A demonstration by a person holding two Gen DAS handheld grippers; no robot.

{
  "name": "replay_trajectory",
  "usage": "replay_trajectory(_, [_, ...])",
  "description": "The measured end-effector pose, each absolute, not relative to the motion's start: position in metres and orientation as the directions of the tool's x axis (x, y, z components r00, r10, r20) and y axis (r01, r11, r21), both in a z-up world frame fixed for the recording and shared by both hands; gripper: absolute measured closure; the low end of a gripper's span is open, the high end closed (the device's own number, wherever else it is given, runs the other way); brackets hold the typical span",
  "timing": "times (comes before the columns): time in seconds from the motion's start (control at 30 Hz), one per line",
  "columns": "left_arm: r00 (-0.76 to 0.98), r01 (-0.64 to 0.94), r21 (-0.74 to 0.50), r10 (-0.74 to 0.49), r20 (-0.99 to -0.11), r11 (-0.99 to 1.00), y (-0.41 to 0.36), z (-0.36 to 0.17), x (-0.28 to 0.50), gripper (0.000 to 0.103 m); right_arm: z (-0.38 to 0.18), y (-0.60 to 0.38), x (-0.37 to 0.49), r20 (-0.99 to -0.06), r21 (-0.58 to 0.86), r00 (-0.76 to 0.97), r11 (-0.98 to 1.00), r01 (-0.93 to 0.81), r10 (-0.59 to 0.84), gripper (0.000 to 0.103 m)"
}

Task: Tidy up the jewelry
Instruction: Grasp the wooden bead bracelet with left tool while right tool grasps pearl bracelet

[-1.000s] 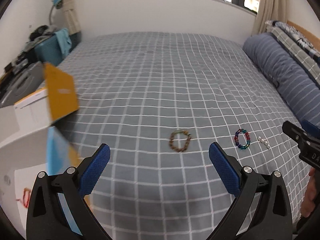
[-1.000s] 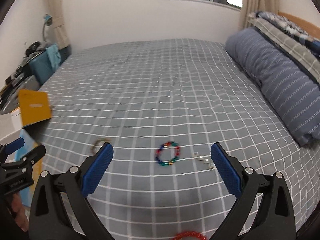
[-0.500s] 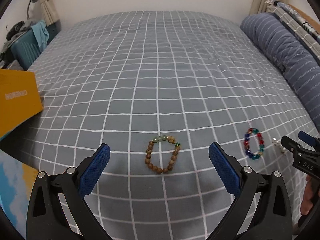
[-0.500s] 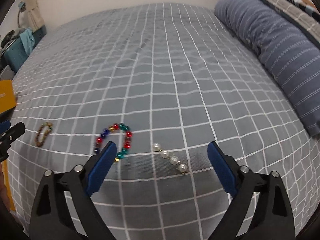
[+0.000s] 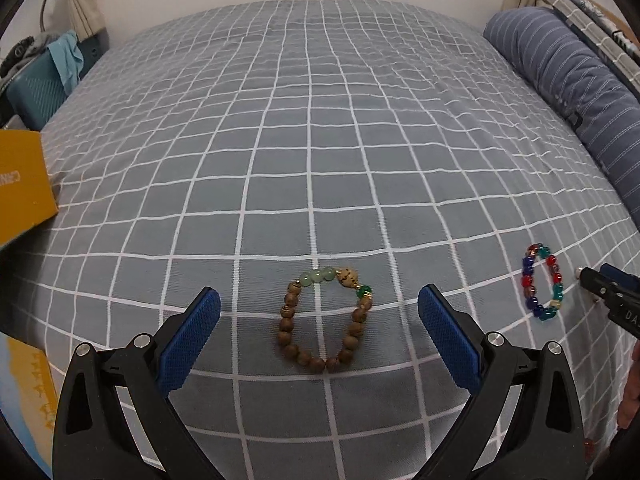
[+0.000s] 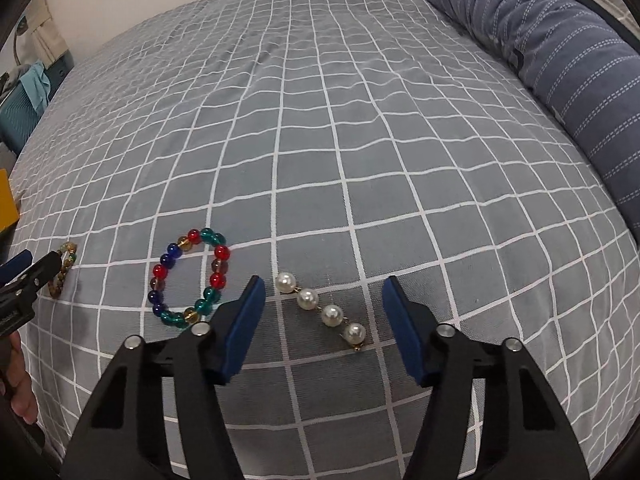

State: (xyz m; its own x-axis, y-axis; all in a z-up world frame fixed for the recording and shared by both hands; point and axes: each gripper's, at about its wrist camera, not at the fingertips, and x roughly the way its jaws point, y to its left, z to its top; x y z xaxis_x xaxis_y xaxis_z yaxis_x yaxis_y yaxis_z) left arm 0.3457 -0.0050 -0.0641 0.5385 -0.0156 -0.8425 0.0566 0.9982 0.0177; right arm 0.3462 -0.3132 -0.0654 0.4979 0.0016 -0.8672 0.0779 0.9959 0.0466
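A brown wooden bead bracelet with green beads [image 5: 324,318] lies flat on the grey checked bedspread [image 5: 312,140], centred between the tips of my open left gripper [image 5: 319,308]. My open right gripper [image 6: 323,294] straddles a short strand of white pearls [image 6: 322,310], with the fingers close above the fabric. A multicoloured glass bead bracelet [image 6: 190,278] lies just left of the right gripper's left finger; it also shows in the left wrist view [image 5: 542,288]. The wooden bracelet shows small at the left of the right wrist view [image 6: 62,268].
A yellow box [image 5: 22,184] sits at the bed's left edge. A blue striped pillow [image 6: 560,48] lies along the right side. A teal case [image 5: 36,88] stands on the floor at far left. The right gripper's tip [image 5: 608,288] enters the left wrist view.
Both grippers have moved forward and down toward the bed. The wooden bracelet now sits between the left fingers and the pearl strand between the right fingers. Nothing was taken hold of.
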Motion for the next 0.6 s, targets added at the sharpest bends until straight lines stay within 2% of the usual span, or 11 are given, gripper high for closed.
replay_trajectory(0.23, [0.510,0.066,0.022,-0.015,-0.860,0.998,-0.005,-0.077,0.353,0.007,-0.072,-0.311,0.349,-0.878,0.040,0.479,0.996,0.074,0.000,0.065])
replay_trajectory(0.3, [0.499,0.063,0.028,-0.008,-0.866,0.998,-0.005,-0.080,0.355,0.009,-0.071,-0.311,0.350,-0.879,0.041,0.477,0.996,0.074,0.001,0.074])
replay_trajectory(0.4, [0.479,0.066,0.024,-0.010,-0.878,0.998,-0.006,-0.084,0.357,0.019,-0.071,-0.312,0.350,-0.881,0.041,0.473,0.996,0.077,-0.001,0.083])
replay_trajectory(0.5, [0.474,0.068,0.024,-0.011,-0.881,0.997,-0.009,-0.083,0.357,0.036,-0.071,-0.312,0.351,-0.882,0.044,0.471,0.996,0.083,0.000,0.088])
replay_trajectory(0.57, [0.467,0.079,0.014,-0.024,-0.884,0.997,-0.010,-0.082,0.355,0.056,-0.071,-0.314,0.352,-0.882,0.048,0.471,0.995,0.088,0.000,0.091])
replay_trajectory(0.6, [0.464,0.080,0.010,-0.028,-0.885,0.997,-0.010,-0.082,0.355,0.061,-0.071,-0.314,0.352,-0.882,0.050,0.471,0.995,0.090,0.002,0.091])
